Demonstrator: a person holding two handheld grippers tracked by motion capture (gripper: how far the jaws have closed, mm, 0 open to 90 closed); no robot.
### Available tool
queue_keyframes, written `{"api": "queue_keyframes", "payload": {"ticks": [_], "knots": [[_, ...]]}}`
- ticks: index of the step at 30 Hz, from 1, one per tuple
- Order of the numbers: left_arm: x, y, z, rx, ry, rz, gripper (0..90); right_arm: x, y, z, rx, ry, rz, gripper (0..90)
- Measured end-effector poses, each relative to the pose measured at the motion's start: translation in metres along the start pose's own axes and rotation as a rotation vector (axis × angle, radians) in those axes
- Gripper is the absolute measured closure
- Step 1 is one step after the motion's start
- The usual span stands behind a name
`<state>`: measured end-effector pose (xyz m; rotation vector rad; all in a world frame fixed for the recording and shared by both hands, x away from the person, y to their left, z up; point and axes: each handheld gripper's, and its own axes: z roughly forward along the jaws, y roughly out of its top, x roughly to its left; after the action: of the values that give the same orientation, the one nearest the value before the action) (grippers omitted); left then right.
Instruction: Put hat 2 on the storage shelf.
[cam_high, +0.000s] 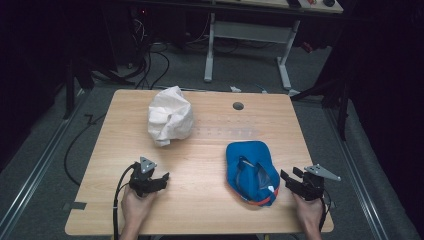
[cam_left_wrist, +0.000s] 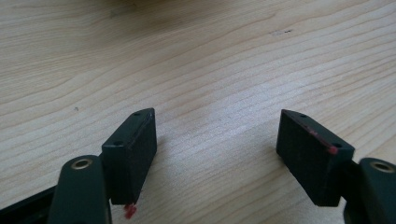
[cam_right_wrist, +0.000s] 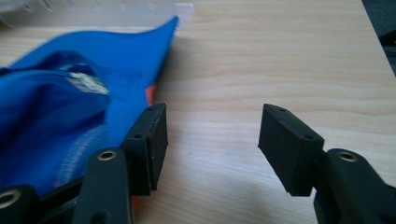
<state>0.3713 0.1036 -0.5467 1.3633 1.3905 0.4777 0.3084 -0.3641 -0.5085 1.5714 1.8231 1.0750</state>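
A blue cap (cam_high: 251, 172) lies upside down on the right half of the wooden table (cam_high: 200, 205), its orange-trimmed edge toward the front. My right gripper (cam_high: 290, 174) rests just right of it, open, jaws aimed at the cap. In the right gripper view the cap (cam_right_wrist: 56, 107) lies beside the left jaw, and bare wood shows between the jaws of the right gripper (cam_right_wrist: 213, 109). My left gripper (cam_high: 161, 181) sits at the front left, open over bare wood (cam_left_wrist: 217, 116). A crumpled white cloth (cam_high: 170, 116) lies at the back left.
A faint clear strip (cam_high: 225, 132) lies across the table's middle, behind the cap. A round cable hole (cam_high: 238, 106) sits near the back edge. Beyond the table stand a white desk frame (cam_high: 247, 35) and floor cables (cam_high: 150, 65).
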Motion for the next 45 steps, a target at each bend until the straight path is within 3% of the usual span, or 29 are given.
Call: {"api": "queue_keyframes", "payload": {"ticks": [3,7,11,22,30,31,45], "knots": [[0.000,0.000,0.000,0.000,0.000,0.001,29.0,0.008,0.004,-0.002,-0.016,0.028,-0.014,38.9],[0.000,0.000,0.000,0.000,0.000,0.001,28.7,0.020,0.008,0.005,0.008,0.061,-0.060,35.5],[0.000,0.000,0.000,0.000,0.000,0.001,28.8,0.024,0.009,0.012,0.031,0.075,-0.085,35.1],[0.000,0.000,0.000,0.000,0.000,0.001,28.7,0.028,0.013,0.041,0.081,0.112,-0.101,37.7],[0.000,0.000,0.000,-0.001,0.001,0.001,28.8,0.029,0.010,0.057,0.138,0.115,-0.108,55.1],[0.000,0.000,0.000,0.000,0.001,0.001,28.8,0.030,0.010,0.057,0.138,0.119,-0.113,60.5],[0.000,-0.001,-0.001,0.003,0.001,0.004,28.7,0.029,0.011,0.055,0.123,0.138,-0.108,84.2]]}}
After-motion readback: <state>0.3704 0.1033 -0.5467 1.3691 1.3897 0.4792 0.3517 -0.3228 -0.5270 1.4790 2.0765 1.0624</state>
